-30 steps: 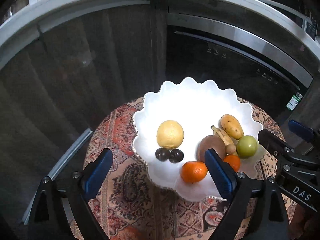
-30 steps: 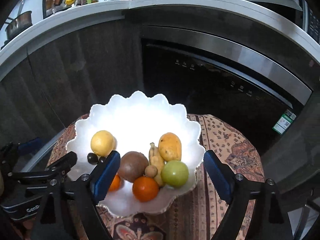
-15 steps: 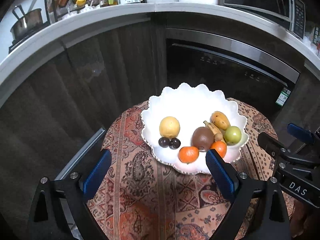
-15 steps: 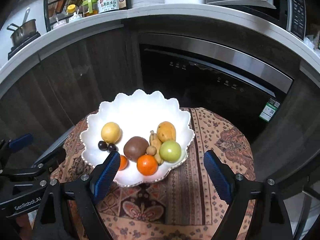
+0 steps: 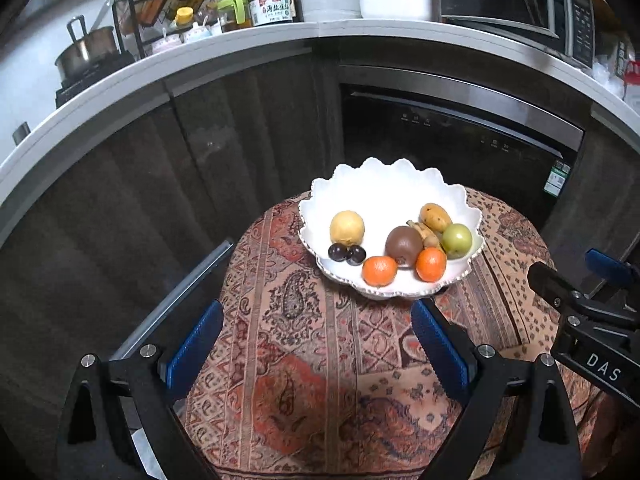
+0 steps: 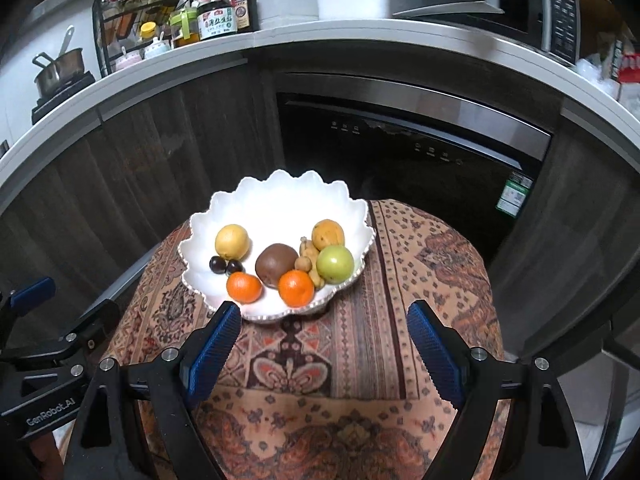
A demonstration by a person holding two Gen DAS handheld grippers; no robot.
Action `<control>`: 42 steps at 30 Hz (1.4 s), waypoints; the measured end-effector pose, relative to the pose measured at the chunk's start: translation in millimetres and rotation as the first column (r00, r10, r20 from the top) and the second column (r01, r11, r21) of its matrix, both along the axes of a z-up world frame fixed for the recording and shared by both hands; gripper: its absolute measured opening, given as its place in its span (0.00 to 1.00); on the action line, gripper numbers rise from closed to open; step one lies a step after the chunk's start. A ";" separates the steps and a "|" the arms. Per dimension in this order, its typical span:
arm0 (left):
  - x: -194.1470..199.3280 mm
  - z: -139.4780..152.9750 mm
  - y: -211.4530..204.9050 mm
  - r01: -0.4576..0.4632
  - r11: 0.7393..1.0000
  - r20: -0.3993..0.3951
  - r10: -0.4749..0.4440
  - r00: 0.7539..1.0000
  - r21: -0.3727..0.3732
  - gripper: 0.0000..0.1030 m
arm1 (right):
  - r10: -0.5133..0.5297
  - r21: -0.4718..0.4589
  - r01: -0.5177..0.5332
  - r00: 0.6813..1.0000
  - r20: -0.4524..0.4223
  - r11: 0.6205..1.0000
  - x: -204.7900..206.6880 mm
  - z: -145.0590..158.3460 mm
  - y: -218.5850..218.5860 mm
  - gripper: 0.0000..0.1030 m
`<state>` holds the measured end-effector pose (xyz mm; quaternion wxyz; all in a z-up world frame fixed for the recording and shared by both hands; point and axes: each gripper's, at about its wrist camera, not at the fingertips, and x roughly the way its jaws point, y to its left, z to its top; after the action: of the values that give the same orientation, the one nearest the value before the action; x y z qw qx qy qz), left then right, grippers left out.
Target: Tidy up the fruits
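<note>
A white scalloped bowl [image 5: 384, 184] stands on a patterned tablecloth [image 5: 304, 360] and also shows in the right wrist view [image 6: 280, 196]. It holds a yellow fruit [image 5: 347, 228], two dark plums [image 5: 346, 253], two oranges [image 5: 379, 270], a brown kiwi [image 5: 403, 245], a green apple [image 5: 457, 239], a mango [image 5: 434, 217] and small bananas. My left gripper [image 5: 318, 350] is open and empty, back from the bowl. My right gripper [image 6: 324, 346] is open and empty, just short of the bowl's near rim.
Behind the small round table are dark cabinets and a built-in dishwasher [image 6: 412, 136]. The counter above carries a spice rack [image 6: 140, 28], bottles, a pot [image 6: 60, 72], a rice cooker [image 6: 352, 0] and a microwave [image 6: 520, 4]. The right gripper's body [image 5: 592, 328] shows in the left wrist view.
Both grippers have pulled back and up from the bowl, so it looks smaller and more of the cloth and counter shows. Both stay open and empty. The fruits have not moved.
</note>
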<state>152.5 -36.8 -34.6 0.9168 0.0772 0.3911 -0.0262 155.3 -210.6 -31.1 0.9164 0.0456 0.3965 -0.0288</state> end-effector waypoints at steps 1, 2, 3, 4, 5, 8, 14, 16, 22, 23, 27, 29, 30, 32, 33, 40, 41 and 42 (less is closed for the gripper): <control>-3.3 0.6 0.6 0.000 1.000 0.000 0.000 1.000 0.001 0.93 | -0.003 -0.001 0.003 1.000 0.002 1.000 -5.2 0.2 -0.2 0.83; -9.4 0.9 1.1 0.000 1.000 0.000 0.000 1.000 -0.002 0.93 | -0.005 -0.003 0.005 1.000 0.004 1.000 -11.7 0.5 -0.3 0.83; -14.9 1.0 1.3 0.000 1.000 -0.002 0.000 1.000 -0.005 0.93 | -0.007 -0.004 0.007 1.000 0.004 1.000 -17.1 0.6 -0.3 0.83; -19.3 1.0 1.4 -0.001 1.000 -0.004 0.001 1.000 -0.008 0.93 | -0.005 -0.004 0.005 1.000 0.003 1.000 -23.1 0.7 -0.2 0.83; -25.5 0.7 1.9 -0.005 1.000 -0.007 0.005 1.000 -0.014 0.93 | -0.004 -0.004 0.004 1.000 0.001 1.000 -27.5 0.6 -0.4 0.83; -42.6 -0.8 2.9 -0.011 1.000 -0.019 0.011 1.000 -0.028 0.93 | -0.005 0.000 0.005 1.000 -0.004 1.000 -43.9 0.5 -2.2 0.83; -73.3 -4.9 5.9 -0.028 0.999 -0.026 0.027 0.999 -0.046 0.93 | -0.012 -0.018 0.012 1.000 0.008 1.000 -76.3 1.3 -1.9 0.83; -80.0 -5.5 6.3 -0.034 0.998 -0.027 0.033 0.999 -0.046 0.93 | -0.021 -0.023 0.022 1.000 0.016 0.999 -85.5 2.1 -1.6 0.83; -99.7 -0.8 6.1 -0.033 0.998 -0.004 0.033 0.999 -0.046 0.93 | -0.036 -0.005 0.036 0.999 0.013 0.999 -102.7 3.9 -5.8 0.83; -102.0 -0.3 6.4 -0.035 0.998 -0.002 0.035 0.999 -0.046 0.93 | -0.038 -0.009 0.038 0.999 0.012 0.999 -104.7 4.0 -6.4 0.83; -108.6 0.7 3.5 -0.032 0.998 -0.007 0.032 0.999 -0.050 0.93 | -0.046 -0.003 0.046 0.999 0.009 0.999 -112.2 3.6 -9.0 0.83; -112.0 1.4 2.8 -0.031 0.998 -0.003 0.031 1.000 -0.052 0.93 | -0.050 0.010 0.050 0.999 0.002 0.999 -115.3 3.0 -10.7 0.83; -113.3 1.8 2.5 -0.032 0.998 -0.001 0.032 0.999 -0.051 0.93 | -0.051 0.012 0.051 0.999 0.000 0.999 -116.5 2.7 -11.0 0.83; -115.4 2.4 2.3 -0.032 0.998 0.001 0.032 0.999 -0.051 0.93 | -0.055 0.014 0.055 0.998 -0.007 0.998 -119.7 2.7 -12.3 0.83; -116.6 2.7 2.3 -0.032 0.998 0.004 0.032 0.999 -0.050 0.93 | -0.054 0.014 0.054 0.999 -0.009 0.998 -120.9 2.7 -12.4 0.83; -120.8 2.5 2.2 -0.024 0.999 0.000 0.024 1.000 -0.049 0.93 | -0.052 0.012 0.052 0.999 -0.011 0.999 -129.2 6.2 -12.2 0.83; -121.1 2.5 2.4 -0.023 0.998 0.000 0.023 1.000 -0.050 0.93 | -0.053 0.012 0.053 0.999 -0.011 0.999 -129.5 6.4 -12.4 0.83; -121.0 2.5 2.1 -0.023 0.998 0.000 0.023 1.000 -0.050 0.93 | -0.054 0.012 0.055 0.998 -0.010 0.998 -129.7 6.6 -12.6 0.83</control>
<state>31.5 -34.7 -32.1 0.9187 0.0499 0.3909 -0.0252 25.5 -223.2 -24.5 0.9130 0.0617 0.3999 -0.0516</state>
